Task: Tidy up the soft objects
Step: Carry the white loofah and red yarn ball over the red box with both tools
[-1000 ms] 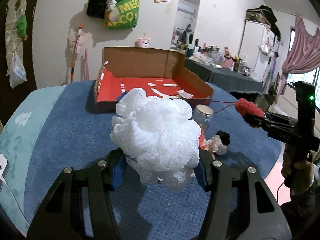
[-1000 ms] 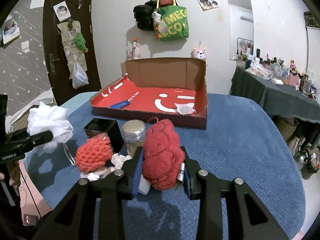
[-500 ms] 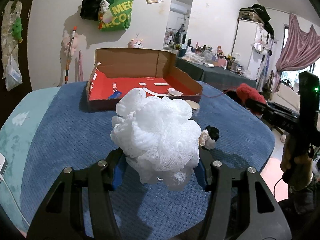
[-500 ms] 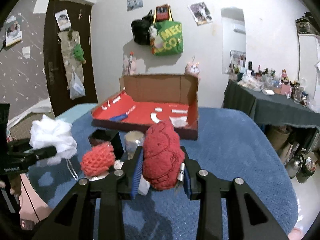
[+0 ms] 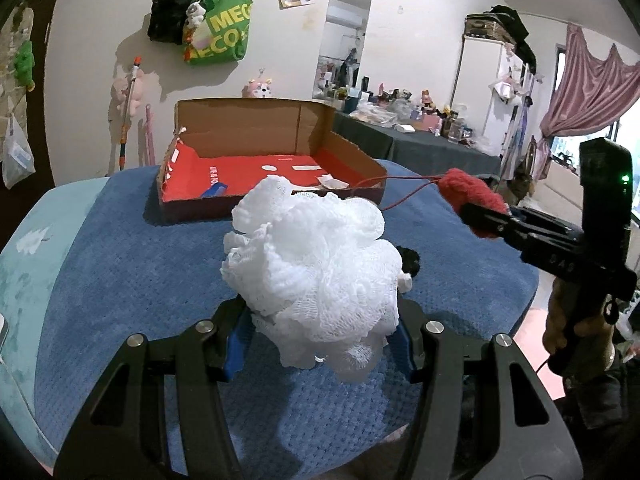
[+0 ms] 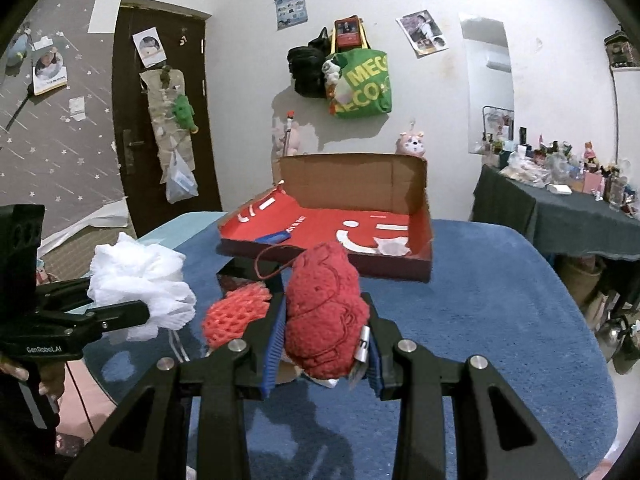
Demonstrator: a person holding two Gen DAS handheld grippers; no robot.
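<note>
Gripping a white mesh pouf [image 5: 316, 264], the left gripper [image 5: 320, 332] has neared the red box [image 5: 276, 168]; the right gripper [image 6: 320, 344], clamping red yarn [image 6: 324, 312], follows; both await dropping in

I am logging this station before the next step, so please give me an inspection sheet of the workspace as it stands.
Surface: blue textured cover.
Job's things: white mesh pouf and red knitted toy, both held; open cardboard box with red inside behind them; orange foam net on the cover.
Clutter: black box partly hidden beside the net.
Grippers: left gripper shut on the pouf; right gripper shut on the toy.
Cables: nothing seen.
Surroundings: dark door, green bag on wall, crowded side table.
</note>
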